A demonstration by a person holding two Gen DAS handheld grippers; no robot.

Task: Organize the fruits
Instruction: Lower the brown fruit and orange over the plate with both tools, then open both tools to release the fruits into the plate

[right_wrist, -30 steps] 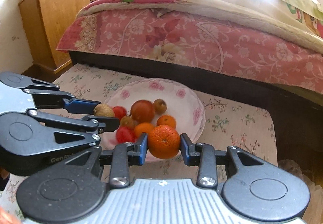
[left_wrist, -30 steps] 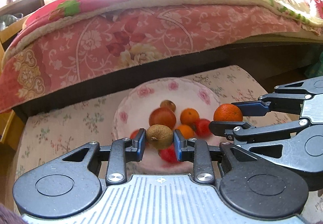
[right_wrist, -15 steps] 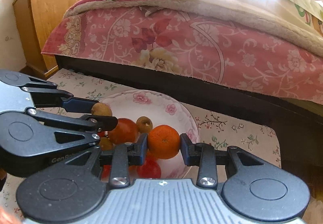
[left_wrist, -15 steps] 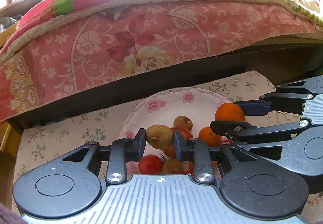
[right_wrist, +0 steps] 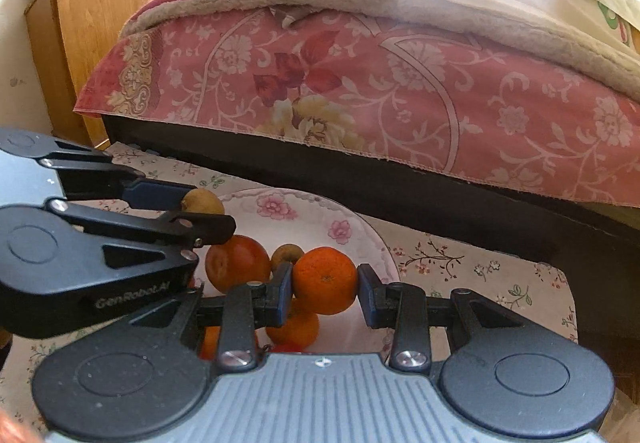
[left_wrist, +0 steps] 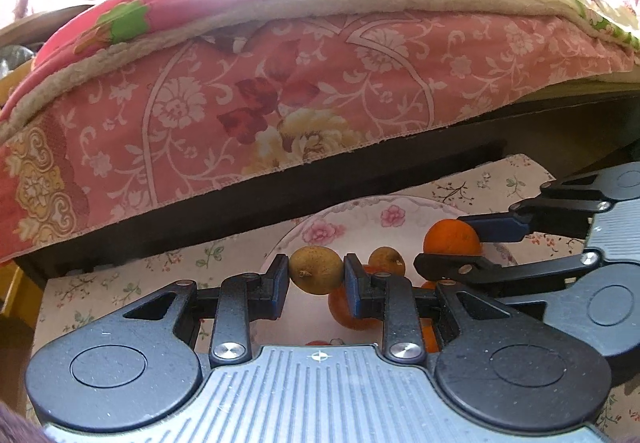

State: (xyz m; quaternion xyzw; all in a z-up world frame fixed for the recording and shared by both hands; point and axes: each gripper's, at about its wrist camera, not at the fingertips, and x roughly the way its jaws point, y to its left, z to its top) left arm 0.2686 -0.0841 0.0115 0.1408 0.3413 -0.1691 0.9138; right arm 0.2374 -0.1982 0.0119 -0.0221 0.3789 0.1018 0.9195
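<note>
My left gripper (left_wrist: 316,277) is shut on a brown kiwi (left_wrist: 316,269) and holds it above the near rim of a white floral bowl (left_wrist: 360,217). My right gripper (right_wrist: 325,285) is shut on an orange (right_wrist: 325,280) above the same bowl (right_wrist: 316,211). In the bowl lie a red-orange fruit (right_wrist: 238,263), a small brown fruit (right_wrist: 287,253), another orange (right_wrist: 294,327) and more fruit hidden under the grippers. The right gripper with its orange (left_wrist: 452,239) shows in the left wrist view; the left gripper with its kiwi (right_wrist: 202,203) shows in the right wrist view.
The bowl stands on a low surface with a floral cloth (left_wrist: 120,283). A bed with a pink floral blanket (left_wrist: 240,103) and dark frame (right_wrist: 400,183) rises just behind. A wooden cabinet (right_wrist: 92,27) stands at the far left.
Both grippers have moved forward and lower toward the bowl and the bed, each still holding its fruit. The bowl has slid down in both views.
</note>
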